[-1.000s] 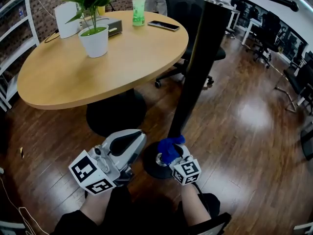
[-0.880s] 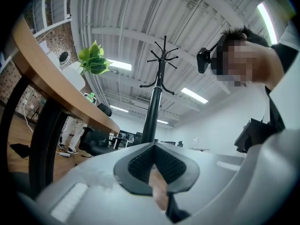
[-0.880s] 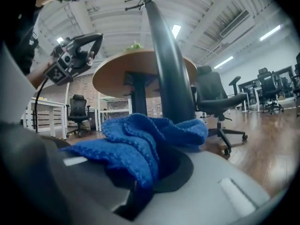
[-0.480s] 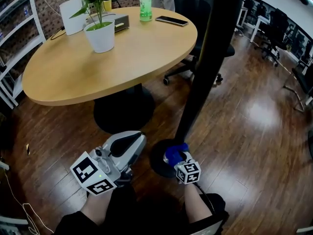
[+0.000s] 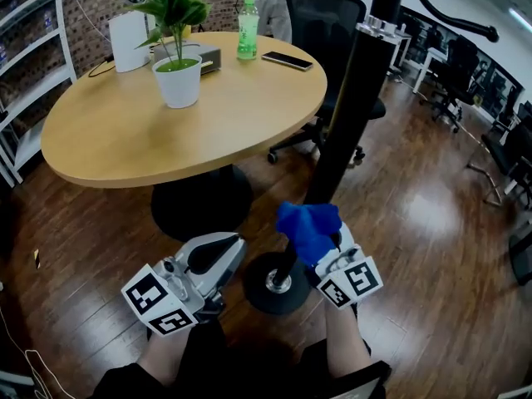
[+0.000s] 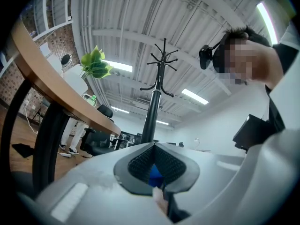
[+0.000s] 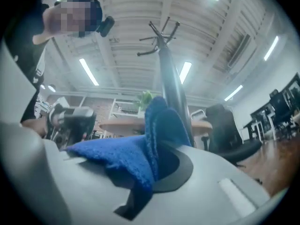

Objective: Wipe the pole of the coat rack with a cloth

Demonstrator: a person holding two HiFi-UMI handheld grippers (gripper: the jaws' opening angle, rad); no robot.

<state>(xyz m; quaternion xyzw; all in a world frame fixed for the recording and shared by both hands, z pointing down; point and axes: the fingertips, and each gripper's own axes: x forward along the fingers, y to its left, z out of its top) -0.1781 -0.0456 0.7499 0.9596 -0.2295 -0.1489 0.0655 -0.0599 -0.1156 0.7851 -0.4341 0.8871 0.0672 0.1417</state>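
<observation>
Right gripper point(image 5: 331, 254) jaws clenched on blue cloth point(image 5: 307, 227). Cloth pressed against pole point(image 5: 339, 140) low down, just above the round base point(image 5: 256, 288) on floor point(image 5: 416, 223). Left gripper point(image 5: 209, 258) jaws closed together, empty, beside base, apart from pole.

Pale grey left tool point(image 5: 229, 243) and right tool point(image 7: 157, 168) bear black-and-white marker cubes point(image 5: 158, 299); clothing point(image 5: 208, 357) is black.

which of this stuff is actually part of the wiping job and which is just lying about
Part of the job: blue cloth, coat rack pole, its round base, right hand-held gripper clamped on the cloth.

Just lying about: round table, potted plant, green bottle, phone, office chair.
</observation>
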